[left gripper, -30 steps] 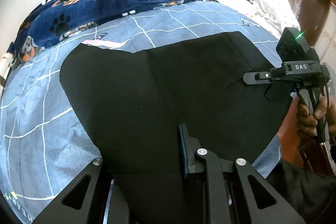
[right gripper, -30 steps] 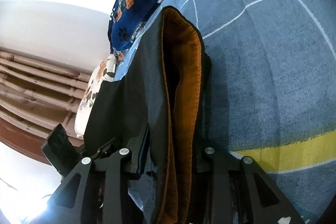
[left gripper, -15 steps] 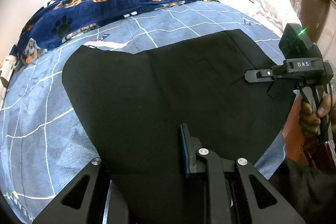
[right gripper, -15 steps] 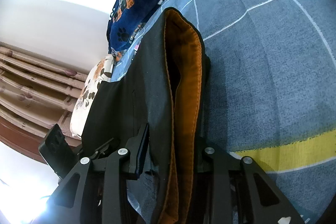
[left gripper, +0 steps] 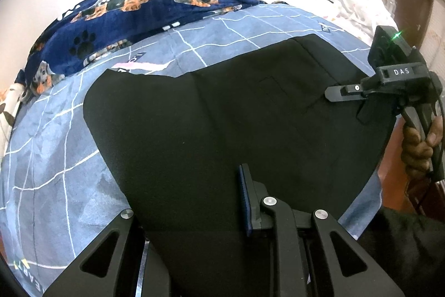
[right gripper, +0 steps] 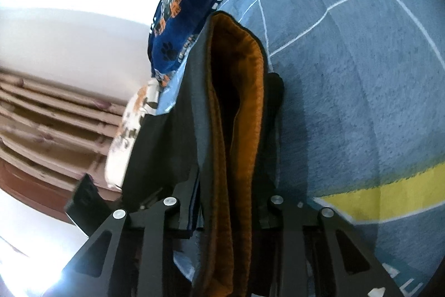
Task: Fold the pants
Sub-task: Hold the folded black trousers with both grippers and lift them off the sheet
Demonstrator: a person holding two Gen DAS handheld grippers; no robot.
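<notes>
The black pants [left gripper: 222,113] lie spread over the blue grid-patterned bedsheet [left gripper: 50,157]. My left gripper [left gripper: 194,202] is shut on the near edge of the pants; the cloth covers its left finger. My right gripper [left gripper: 361,102] is shut on the pants' right edge, held by a hand. In the right wrist view the pants [right gripper: 167,135] hang between the closed fingers of my right gripper [right gripper: 230,216], showing their orange lining [right gripper: 236,91].
A navy dog-print blanket [left gripper: 133,13] lies bunched along the far side of the bed. White bedding [left gripper: 358,2] and a wooden door are at the far right. A yellow stripe [right gripper: 389,194] crosses the sheet. Curtains hang at left in the right wrist view.
Both grippers have drawn the pants slightly toward the near edge. The right wrist view has tilted and lifted a little, with motion blur. Both grips are unchanged.
</notes>
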